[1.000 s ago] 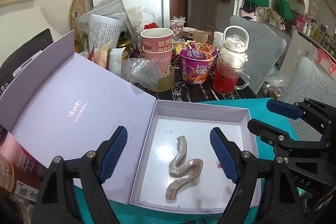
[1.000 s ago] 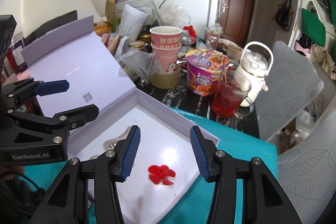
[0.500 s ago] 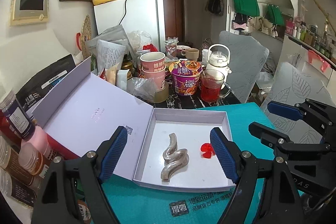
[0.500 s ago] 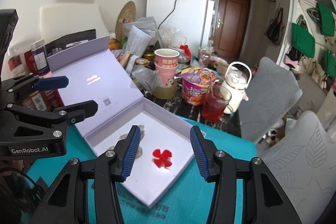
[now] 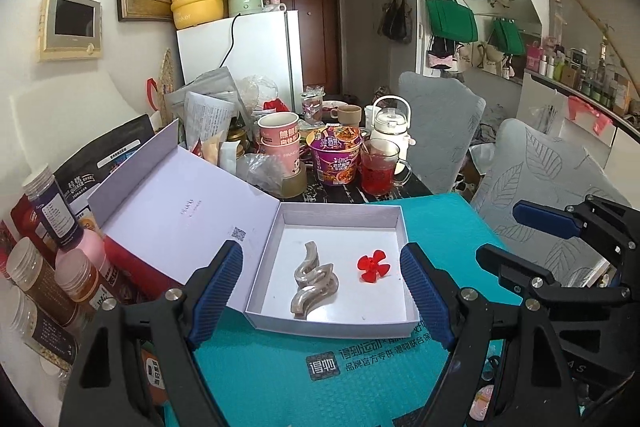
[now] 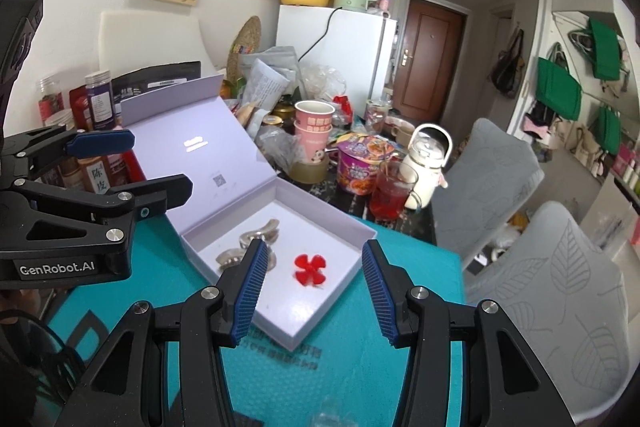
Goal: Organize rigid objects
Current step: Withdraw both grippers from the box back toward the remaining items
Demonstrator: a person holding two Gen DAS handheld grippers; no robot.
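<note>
A shallow white box (image 5: 340, 213) with its lavender lid (image 5: 180, 203) folded open to the left lies on the teal mat (image 5: 312, 367). Inside it lie a silvery wavy metal piece (image 5: 314, 281) and a small red propeller-shaped piece (image 5: 373, 265). The box (image 6: 352, 227), wavy piece (image 6: 256, 239) and red piece (image 6: 310, 269) also show in the right wrist view. My left gripper (image 5: 322, 297) is open and empty, held above and in front of the box. My right gripper (image 6: 312, 299) is open and empty, also above the box's near side.
Behind the box stand pink paper cups (image 5: 278, 139), a purple noodle bowl (image 5: 335, 155), a glass of red drink (image 5: 378, 169) and a white kettle (image 5: 390, 125). Jars and bottles (image 5: 52, 251) crowd the left. Grey chairs (image 5: 552, 187) stand at right.
Both grippers have pulled back and up from the box, which looks smaller and farther now. The red piece and the wavy piece stay in the box. Both grippers stay open.
</note>
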